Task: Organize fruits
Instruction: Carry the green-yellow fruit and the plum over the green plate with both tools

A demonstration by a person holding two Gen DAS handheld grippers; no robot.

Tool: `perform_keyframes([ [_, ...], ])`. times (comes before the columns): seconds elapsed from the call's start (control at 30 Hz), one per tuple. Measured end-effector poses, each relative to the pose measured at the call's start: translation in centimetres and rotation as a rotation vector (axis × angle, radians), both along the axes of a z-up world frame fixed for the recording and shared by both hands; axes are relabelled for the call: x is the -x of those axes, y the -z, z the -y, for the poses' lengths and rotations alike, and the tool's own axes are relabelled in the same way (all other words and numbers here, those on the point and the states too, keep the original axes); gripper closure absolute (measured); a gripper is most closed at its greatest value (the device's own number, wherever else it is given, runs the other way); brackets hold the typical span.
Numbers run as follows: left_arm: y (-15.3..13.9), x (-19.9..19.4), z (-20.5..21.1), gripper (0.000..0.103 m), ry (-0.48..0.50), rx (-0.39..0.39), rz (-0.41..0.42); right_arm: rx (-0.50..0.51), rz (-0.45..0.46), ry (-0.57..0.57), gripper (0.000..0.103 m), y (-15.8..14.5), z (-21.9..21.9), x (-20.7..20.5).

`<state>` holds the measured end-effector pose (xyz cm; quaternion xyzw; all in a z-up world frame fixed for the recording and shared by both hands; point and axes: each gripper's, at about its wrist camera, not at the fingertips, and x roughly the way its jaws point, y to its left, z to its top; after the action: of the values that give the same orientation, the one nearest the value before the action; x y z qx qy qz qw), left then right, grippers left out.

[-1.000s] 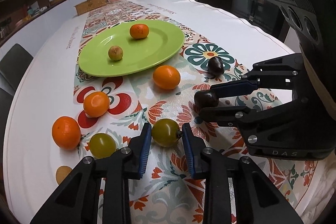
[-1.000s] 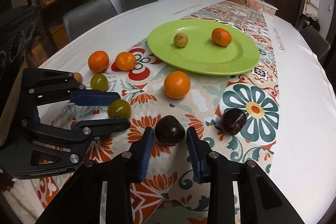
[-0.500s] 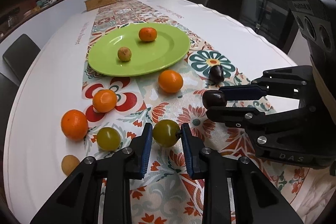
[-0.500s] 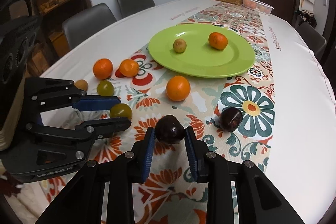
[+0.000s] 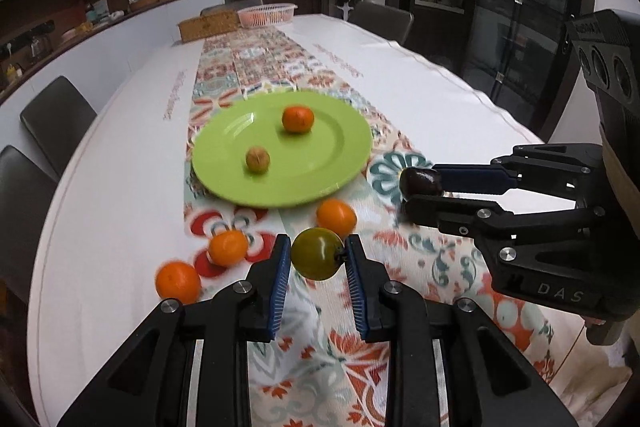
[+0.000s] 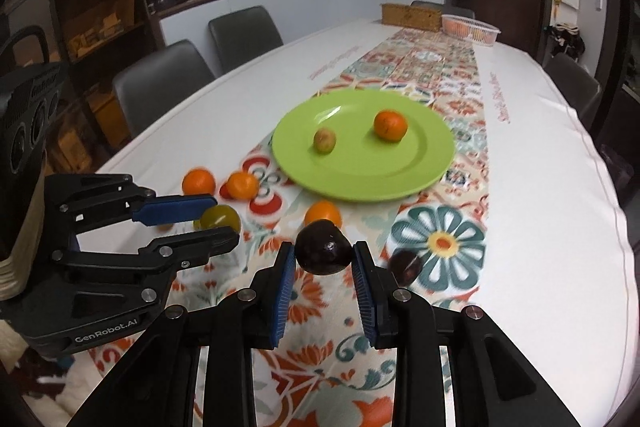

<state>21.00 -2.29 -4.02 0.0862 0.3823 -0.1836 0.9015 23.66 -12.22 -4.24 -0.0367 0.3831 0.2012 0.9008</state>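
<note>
My left gripper [image 5: 317, 261] is shut on a green tomato [image 5: 318, 253] and holds it above the table; it also shows in the right wrist view [image 6: 220, 225]. My right gripper [image 6: 323, 259] is shut on a dark plum [image 6: 323, 251], lifted off the cloth; it also shows in the left wrist view [image 5: 420, 182]. A green plate [image 5: 320, 179] ahead holds an orange [image 5: 298, 119] and a small brownish fruit [image 5: 257, 159]. Three oranges [image 5: 336, 217] [image 5: 228, 247] [image 5: 178, 281] lie on the patterned runner before the plate.
A second dark plum [image 6: 404, 265] lies on the runner to the right of my right gripper. A wicker box [image 5: 208, 25] and a pink basket [image 5: 266, 14] stand at the table's far end. Chairs [image 5: 56, 119] line the table's sides.
Both grippers have risen off the table, the left with the green tomato and the right with the dark plum, and moved toward the plate.
</note>
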Motion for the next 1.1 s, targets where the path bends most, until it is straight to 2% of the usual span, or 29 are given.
perform_keyframes([
  [0.27,-2.1,-3.1,-0.2,0.075,-0.020,-0.006,0.032,0.006,0.015,0.008,0.073,-1.8,0.0,-2.9],
  [0.53,-2.9,-8.4,-0.8,0.075,-0.047,0.001,0.015,0.008,-0.027,0.031,0.073,-2.2,0.1,-8.1],
  [0.8,-2.3,-13.6,-0.8,0.075,-0.052,0.016,-0.064,0.028,-0.088,0.066,0.073,-1.7,0.3,-13.2],
  [0.93,-1.6,-15.9,-0.4,0.075,-0.063,-0.015,-0.084,0.032,-0.133,0.078,0.073,-0.9,0.6,-15.3],
  [1.1,0.0,-18.6,-0.1,0.075,-0.079,-0.043,-0.155,0.044,-0.206,0.080,0.073,0.5,0.6,-17.6],
])
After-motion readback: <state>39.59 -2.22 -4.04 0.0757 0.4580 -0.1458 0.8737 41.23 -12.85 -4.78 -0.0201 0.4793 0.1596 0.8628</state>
